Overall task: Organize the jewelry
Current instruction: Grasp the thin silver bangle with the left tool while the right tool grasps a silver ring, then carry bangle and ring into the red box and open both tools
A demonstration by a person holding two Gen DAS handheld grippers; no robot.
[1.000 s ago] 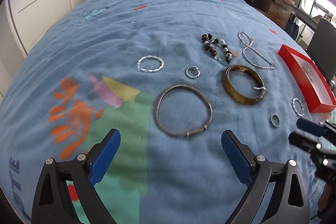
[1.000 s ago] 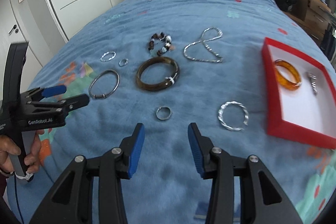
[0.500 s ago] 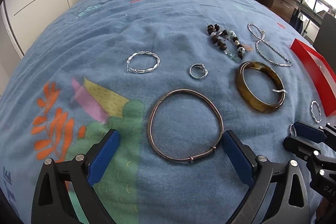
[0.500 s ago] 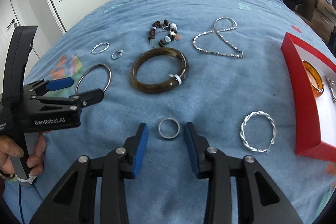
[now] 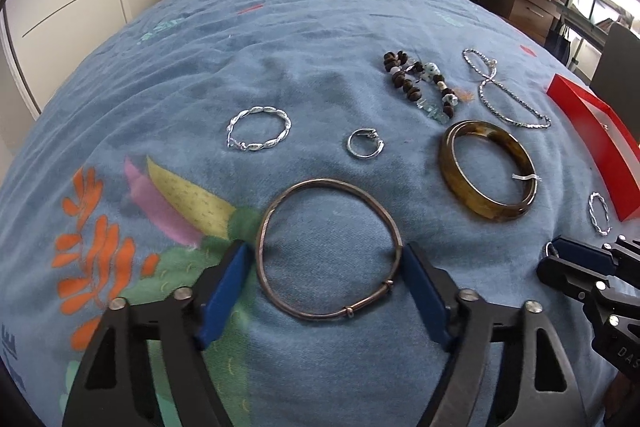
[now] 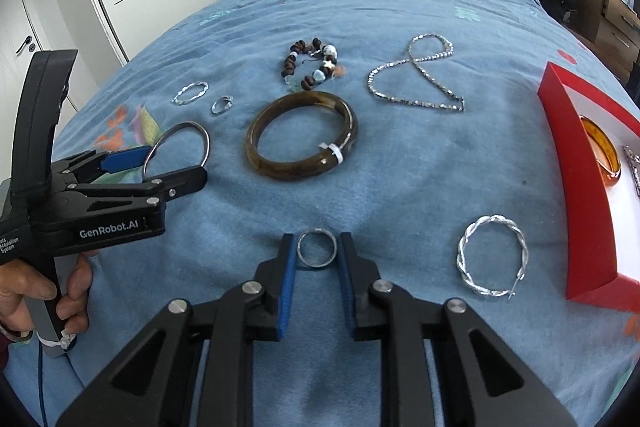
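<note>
While the left hand-held gripper (image 5: 326, 267) straddles the bangle (image 5: 328, 249), the right hand-held gripper (image 6: 318, 259) brackets the ring (image 6: 316, 248), both parted, gripping nothing.

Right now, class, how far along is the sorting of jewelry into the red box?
Done: the red box holds an amber bangle and one silvery piece. In hand: the left tongs straddle the thin metal bangle, the right tongs straddle a small ring; neither is closed yet. Left on the bedspread: brown bangle, bead bracelet, chain, two twisted hoops, another ring.
</note>
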